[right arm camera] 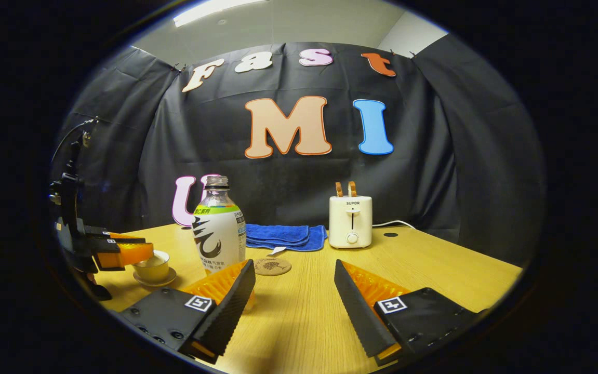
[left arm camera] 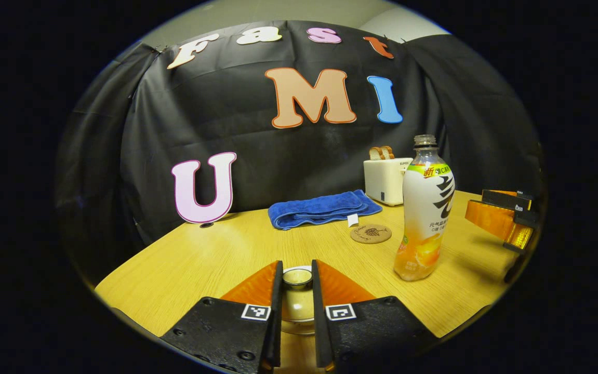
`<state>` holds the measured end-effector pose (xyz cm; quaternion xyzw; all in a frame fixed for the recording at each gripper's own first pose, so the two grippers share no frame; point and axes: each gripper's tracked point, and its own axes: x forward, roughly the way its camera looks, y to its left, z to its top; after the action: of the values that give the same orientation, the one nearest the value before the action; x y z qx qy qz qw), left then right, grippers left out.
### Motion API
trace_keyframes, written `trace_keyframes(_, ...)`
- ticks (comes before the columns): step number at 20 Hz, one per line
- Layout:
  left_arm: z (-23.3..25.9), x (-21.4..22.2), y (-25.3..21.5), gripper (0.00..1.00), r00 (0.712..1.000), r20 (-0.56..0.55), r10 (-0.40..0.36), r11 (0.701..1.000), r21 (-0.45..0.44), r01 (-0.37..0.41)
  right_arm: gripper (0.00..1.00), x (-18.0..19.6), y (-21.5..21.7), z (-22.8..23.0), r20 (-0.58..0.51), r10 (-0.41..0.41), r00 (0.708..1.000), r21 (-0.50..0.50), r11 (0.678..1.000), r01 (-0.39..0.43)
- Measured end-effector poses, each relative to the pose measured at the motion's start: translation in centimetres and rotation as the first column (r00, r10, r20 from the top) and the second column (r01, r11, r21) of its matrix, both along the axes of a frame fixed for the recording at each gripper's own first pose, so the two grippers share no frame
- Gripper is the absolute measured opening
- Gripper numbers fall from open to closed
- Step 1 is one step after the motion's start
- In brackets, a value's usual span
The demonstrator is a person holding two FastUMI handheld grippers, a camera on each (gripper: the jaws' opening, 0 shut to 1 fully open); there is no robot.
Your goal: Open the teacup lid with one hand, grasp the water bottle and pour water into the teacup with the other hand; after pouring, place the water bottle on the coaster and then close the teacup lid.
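Observation:
My left gripper (left arm camera: 297, 267) is shut on the knob of the teacup lid (left arm camera: 297, 277), with the small cup (left arm camera: 297, 314) right under its fingers. In the right gripper view the same teacup (right arm camera: 153, 270) stands on a saucer at the left, with the left gripper (right arm camera: 132, 253) at its top. I cannot tell whether the lid is lifted. The water bottle (left arm camera: 424, 218) with an orange and white label stands upright on the table. My right gripper (right arm camera: 293, 293) is open, low over the table, with the bottle (right arm camera: 219, 234) just beyond its left finger. A round brown coaster (right arm camera: 273, 266) lies behind the bottle.
A folded blue towel (right arm camera: 283, 236) lies at the back of the wooden table (right arm camera: 434, 270). A white toaster (right arm camera: 350, 221) with two bread slices stands to its right. The right gripper (left arm camera: 501, 215) shows at the right, beyond the bottle, in the left gripper view.

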<state>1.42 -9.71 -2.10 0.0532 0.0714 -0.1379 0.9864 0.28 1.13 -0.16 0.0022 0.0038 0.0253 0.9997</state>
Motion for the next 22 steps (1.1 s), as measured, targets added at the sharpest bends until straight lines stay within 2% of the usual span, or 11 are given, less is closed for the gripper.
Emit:
trace_keyframes(4,0.5,0.0,0.0,0.23,1.0,0.014,0.01,1.0,-0.016,-0.01,0.94,-0.2,1.2,0.0,-0.001,0.066,0.998,0.001,0.998,-0.066)
trace_keyframes(5,0.9,0.0,0.0,0.23,1.0,0.023,0.01,1.0,-0.016,-0.01,0.98,-0.3,1.5,0.0,-0.001,0.081,0.997,0.002,0.997,-0.081)
trace_keyframes(7,1.5,0.0,0.1,0.23,0.999,0.035,0.011,1.0,-0.015,-0.01,0.94,-0.5,2.4,0.0,-0.002,0.116,0.993,0.004,0.993,-0.116)
trace_keyframes(8,1.7,-0.2,0.2,0.23,0.999,0.039,0.013,1.0,-0.015,-0.013,0.98,-0.5,3.0,0.0,-0.003,0.134,0.991,0.004,0.991,-0.134)
trace_keyframes(12,2.3,-0.7,0.9,0.23,0.998,0.05,0.028,0.999,-0.028,-0.027,0.98,-0.6,5.3,-0.1,-0.006,0.196,0.981,0.007,0.981,-0.196)
trace_keyframes(15,2.4,-1.2,1.5,0.23,0.998,0.046,0.042,0.998,-0.051,-0.04,1.0,-0.3,6.4,-0.2,-0.008,0.214,0.977,0.007,0.977,-0.214)
trace_keyframes(16,2.3,-1.2,1.8,0.23,0.998,0.046,0.048,0.998,-0.049,-0.046,0.94,-0.1,6.7,-0.2,-0.011,0.216,0.976,0.008,0.976,-0.216)
trace_keyframes(19,2.7,-1.5,2.6,0.23,0.996,0.057,0.064,0.997,-0.053,-0.061,0.94,0.3,7.8,-0.4,-0.019,0.228,0.973,0.008,0.974,-0.228)
trace_keyframes(20,2.7,-1.6,2.7,0.23,0.996,0.058,0.067,0.996,-0.056,-0.064,0.98,0.6,8.1,-0.4,-0.022,0.23,0.973,0.008,0.973,-0.23)
trace_keyframes(21,2.9,-1.6,2.8,0.23,0.996,0.061,0.069,0.996,-0.057,-0.066,0.94,0.9,8.4,-0.5,-0.025,0.23,0.973,0.007,0.973,-0.23)
trace_keyframes(22,3.0,-1.8,2.9,0.23,0.996,0.064,0.069,0.996,-0.058,-0.066,0.98,1.2,8.7,-0.5,-0.028,0.229,0.973,0.006,0.973,-0.229)
